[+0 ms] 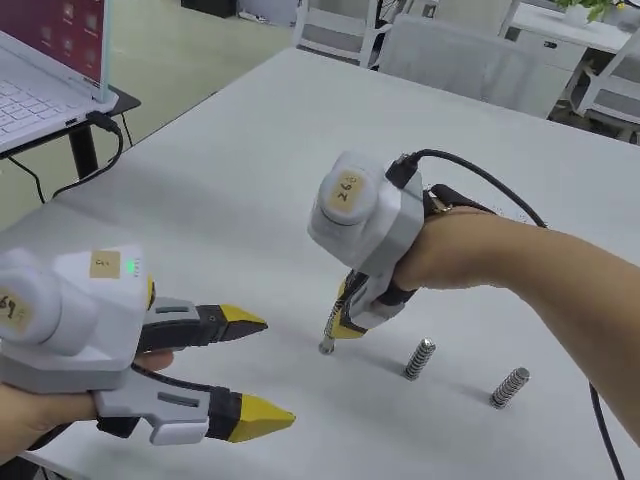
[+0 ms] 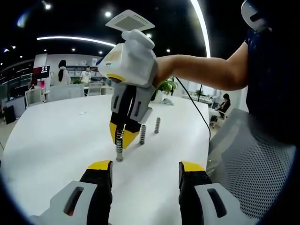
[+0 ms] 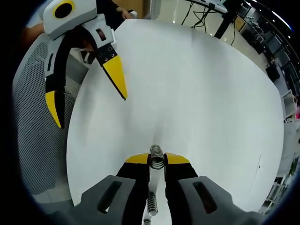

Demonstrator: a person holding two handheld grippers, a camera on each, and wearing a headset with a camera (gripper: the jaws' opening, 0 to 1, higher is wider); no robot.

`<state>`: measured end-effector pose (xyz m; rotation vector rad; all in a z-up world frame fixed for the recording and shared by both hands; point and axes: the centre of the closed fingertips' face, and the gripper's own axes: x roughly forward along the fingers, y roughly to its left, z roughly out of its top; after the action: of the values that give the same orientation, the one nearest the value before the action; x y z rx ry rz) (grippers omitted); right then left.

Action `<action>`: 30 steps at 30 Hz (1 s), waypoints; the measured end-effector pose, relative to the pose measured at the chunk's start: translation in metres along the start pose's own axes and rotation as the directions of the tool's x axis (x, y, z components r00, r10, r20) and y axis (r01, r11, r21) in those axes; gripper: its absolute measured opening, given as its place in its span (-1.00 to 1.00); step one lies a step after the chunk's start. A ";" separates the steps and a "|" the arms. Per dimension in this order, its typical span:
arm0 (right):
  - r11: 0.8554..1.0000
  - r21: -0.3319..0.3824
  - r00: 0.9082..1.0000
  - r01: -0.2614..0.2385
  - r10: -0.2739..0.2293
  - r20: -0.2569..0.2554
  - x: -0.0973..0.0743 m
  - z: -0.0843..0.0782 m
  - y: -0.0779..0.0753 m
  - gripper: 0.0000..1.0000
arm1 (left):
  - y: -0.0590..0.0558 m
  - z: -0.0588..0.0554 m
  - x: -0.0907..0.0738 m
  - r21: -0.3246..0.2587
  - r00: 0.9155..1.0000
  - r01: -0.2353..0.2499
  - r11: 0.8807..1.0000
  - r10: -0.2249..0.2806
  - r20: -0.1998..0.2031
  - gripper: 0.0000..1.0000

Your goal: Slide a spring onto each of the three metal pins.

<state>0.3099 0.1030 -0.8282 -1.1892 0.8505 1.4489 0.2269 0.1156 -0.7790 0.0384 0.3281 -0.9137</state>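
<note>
**Third spring held over the last pin**

The right gripper (image 1: 343,324) pointed down at the white table (image 1: 250,160), and its yellow-tipped jaws were closed on a spring (image 3: 157,156). In the right gripper view the coil sat pinched between the two tips, its open end facing the camera. In the left gripper view the same spring hung out of the jaws and ran down around the pin (image 2: 119,158), whose foot stood on the table. How far down the pin the spring reached I could not tell.

To the right of it in the head view stood two more pins, each already wearing a spring: the nearer one (image 1: 420,358) just beside the right gripper, the farther one (image 1: 510,387) a little beyond it. All three stood in a loose row.

The left gripper (image 1: 276,368) lay low at the near left edge of the table, jaws spread wide and holding nothing, pointed toward the work yet well apart from it. A black cable (image 1: 480,180) ran from the right gripper back over the person's forearm. A laptop (image 1: 45,70) sat on a stand off the far left corner.
</note>
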 end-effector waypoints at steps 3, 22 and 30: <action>1.000 -0.003 1.000 -0.001 0.001 -0.002 0.003 0.001 0.001 -0.82 | 0.000 0.000 0.000 -0.001 1.000 -0.002 1.000 0.002 0.001 0.04; 1.000 0.014 1.000 -0.018 0.018 -0.012 0.019 -0.003 0.007 -0.82 | 0.002 -0.001 -0.003 -0.002 1.000 -0.005 1.000 0.005 -0.003 0.03; 0.999 0.026 1.000 -0.023 0.024 -0.010 0.020 -0.005 0.007 -0.81 | 0.002 -0.002 -0.002 -0.001 1.000 -0.001 1.000 0.001 -0.007 0.03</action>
<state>0.3046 0.1025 -0.8492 -1.1714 0.8904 1.4476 0.2269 0.1182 -0.7805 0.0406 0.3349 -0.9127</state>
